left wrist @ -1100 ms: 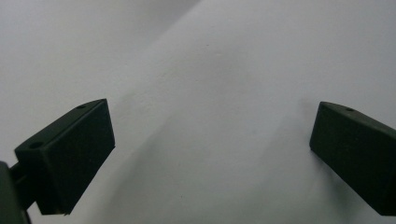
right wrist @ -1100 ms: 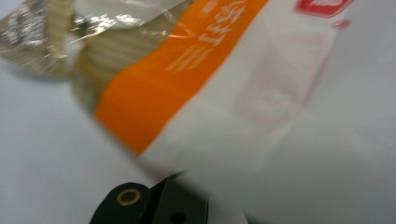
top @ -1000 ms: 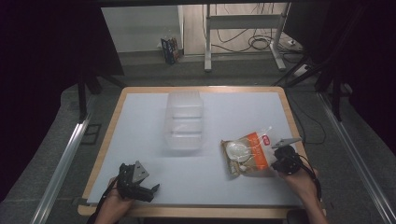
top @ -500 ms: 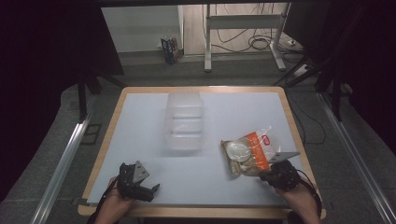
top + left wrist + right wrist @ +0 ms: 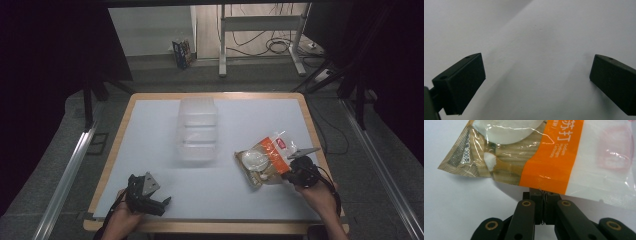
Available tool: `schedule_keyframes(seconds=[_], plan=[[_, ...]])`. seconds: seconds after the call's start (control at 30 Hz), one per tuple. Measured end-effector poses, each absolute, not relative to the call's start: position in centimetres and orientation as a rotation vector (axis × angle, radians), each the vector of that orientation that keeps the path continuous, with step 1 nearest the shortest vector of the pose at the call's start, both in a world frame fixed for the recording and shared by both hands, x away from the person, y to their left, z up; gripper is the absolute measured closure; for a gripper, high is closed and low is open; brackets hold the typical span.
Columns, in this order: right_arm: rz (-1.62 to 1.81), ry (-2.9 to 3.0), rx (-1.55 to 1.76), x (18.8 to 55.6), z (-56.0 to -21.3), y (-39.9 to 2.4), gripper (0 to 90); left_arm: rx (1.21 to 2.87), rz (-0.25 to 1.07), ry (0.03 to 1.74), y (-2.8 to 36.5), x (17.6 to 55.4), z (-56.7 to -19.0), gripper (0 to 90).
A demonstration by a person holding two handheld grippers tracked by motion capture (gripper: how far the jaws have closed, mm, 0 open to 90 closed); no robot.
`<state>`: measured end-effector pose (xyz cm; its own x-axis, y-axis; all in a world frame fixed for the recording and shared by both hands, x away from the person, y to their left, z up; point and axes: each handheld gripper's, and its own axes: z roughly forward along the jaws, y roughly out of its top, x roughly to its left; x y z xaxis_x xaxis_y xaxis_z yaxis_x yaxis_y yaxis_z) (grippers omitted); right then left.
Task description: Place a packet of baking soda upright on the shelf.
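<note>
Right gripper [image 5: 541,195] closed tight on the lower edge of a bag of powder [image 5: 544,152], pads pinching the thin plastic seam just under the orange band; in the high view same bag [image 5: 264,159] at the right part of the white table [image 5: 150,135], just beside the right gripper [image 5: 295,175], one side seemingly lifted a little off the surface, though hard to tell for sure; clear plastic box [image 5: 197,130] near the middle of the table, well apart from the bag; left gripper [image 5: 150,197] resting at the front left, jaws wide open with nothing between them, only bare table seen past the two black fingers [image 5: 461,85]. Probably soft and floppy, contents shifting inside, film smooth and slippery; likely to sag and swing when held by one edge only; better grip at the flat sealed border, deep enough to avoid slipping; gentle squeeze to avoid tearing the film.
</note>
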<state>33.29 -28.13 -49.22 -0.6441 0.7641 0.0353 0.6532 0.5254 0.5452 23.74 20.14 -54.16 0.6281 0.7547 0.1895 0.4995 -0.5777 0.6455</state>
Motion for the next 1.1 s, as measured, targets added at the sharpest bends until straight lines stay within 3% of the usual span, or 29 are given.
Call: schedule_keyframes(seconds=[0.2,0.63,0.67,0.8,1.1], plan=[[0.792,2.557,1.19,31.7,-48.9,-28.9,83.6,2.298,0.617,0.983,20.1,23.7,-54.2,0.1],[0.93,2.377,1.318,30.3,-46.8,-33.3,49.5,2.297,0.618,0.985,20.0,23.7,-54.2,0.1],[0.947,2.353,1.309,30.3,-46.3,-33.7,42.8,2.294,0.617,0.987,20.0,23.7,-54.2,0.1],[0.964,2.324,1.318,30.6,-45.8,-34.1,40.8,2.296,0.622,0.982,20.0,23.7,-54.2,0.1],[1.037,2.319,1.377,33.4,-45.9,-34.2,26.9,2.3,0.627,0.984,20.1,23.7,-54.1,0.1]])
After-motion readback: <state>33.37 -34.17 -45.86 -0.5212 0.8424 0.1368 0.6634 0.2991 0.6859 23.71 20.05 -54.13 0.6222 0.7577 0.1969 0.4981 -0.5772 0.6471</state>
